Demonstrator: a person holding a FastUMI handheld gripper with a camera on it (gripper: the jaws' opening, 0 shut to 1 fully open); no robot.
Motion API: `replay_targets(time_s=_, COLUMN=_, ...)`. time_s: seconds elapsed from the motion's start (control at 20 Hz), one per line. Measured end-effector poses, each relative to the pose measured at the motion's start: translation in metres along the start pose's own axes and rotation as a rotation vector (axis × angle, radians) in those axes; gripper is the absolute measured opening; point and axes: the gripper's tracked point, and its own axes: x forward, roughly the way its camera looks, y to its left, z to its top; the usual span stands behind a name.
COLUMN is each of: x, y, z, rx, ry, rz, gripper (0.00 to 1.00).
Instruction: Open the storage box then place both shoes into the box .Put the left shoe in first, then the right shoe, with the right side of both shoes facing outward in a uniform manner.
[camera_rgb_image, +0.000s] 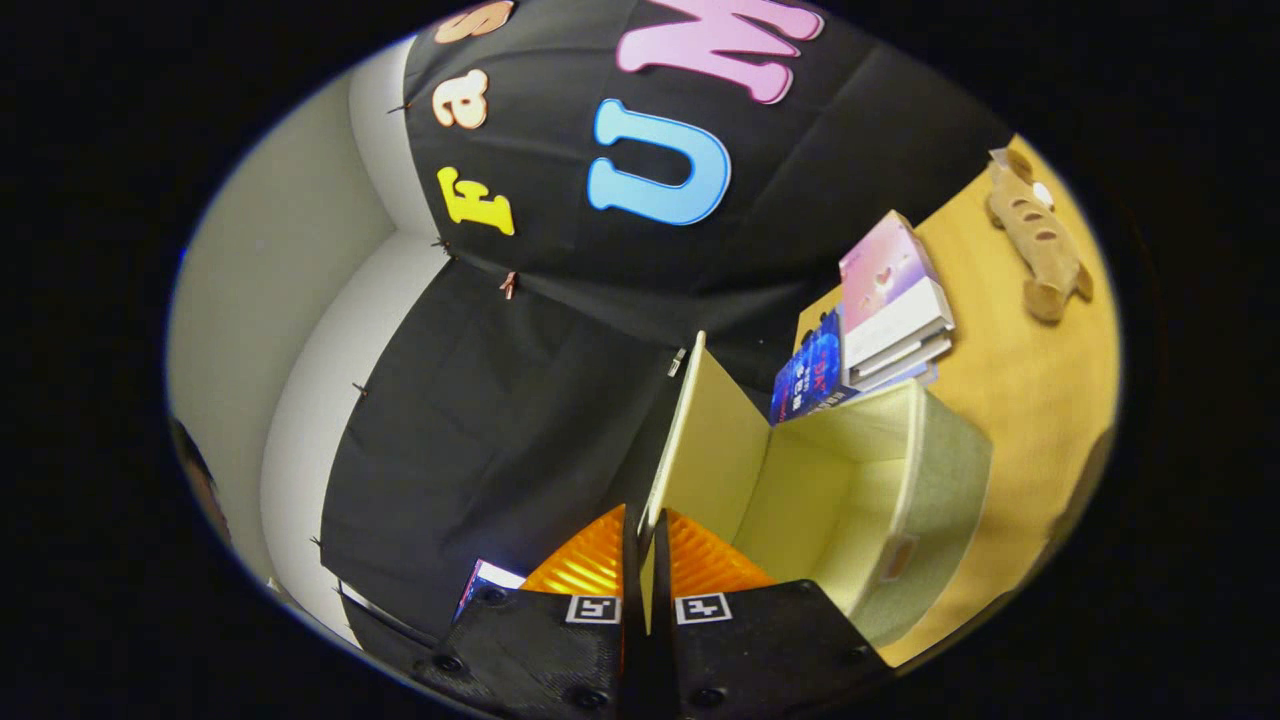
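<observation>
Nearby, tongs (645, 570) pinch lid (700, 440); books (880, 310) beyond.

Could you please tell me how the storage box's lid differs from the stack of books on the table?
The lid is a thin pale panel, raised and pinched between the fingers of the hand-held gripper; the stack of books is thick, multicoloured and untouched. The lid joins the storage box; the books lie beyond it. Both are flat and rectangular.

A wooden table (1030, 400) stands against black cloth (560, 330) hung over a white wall (260, 300).
</observation>
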Motion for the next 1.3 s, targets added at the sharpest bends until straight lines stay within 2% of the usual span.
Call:
replay_targets(time_s=0.45, x=0.11, y=0.05, z=-0.035, rx=-0.21, ry=0.113, rz=-0.003, gripper=0.05)
replay_targets(time_s=0.85, x=0.176, y=0.047, z=-0.071, rx=-0.284, ry=0.154, rz=-0.035, gripper=0.06)
replay_targets(time_s=1.0, x=0.19, y=0.043, z=-0.086, rx=-0.339, ry=0.174, rz=-0.05, gripper=0.12)
replay_targets(time_s=1.1, x=0.193, y=0.037, z=-0.09, rx=-0.416, ry=0.181, rz=-0.08, gripper=0.22)
replay_targets(time_s=1.15, x=0.194, y=0.034, z=-0.09, rx=-0.449, ry=0.182, rz=-0.093, gripper=0.37)
replay_targets(time_s=1.2, x=0.192, y=0.03, z=-0.092, rx=-0.475, ry=0.18, rz=-0.108, gripper=0.43)
replay_targets(time_s=1.3, x=0.189, y=0.021, z=-0.088, rx=-0.504, ry=0.177, rz=-0.147, gripper=0.75)
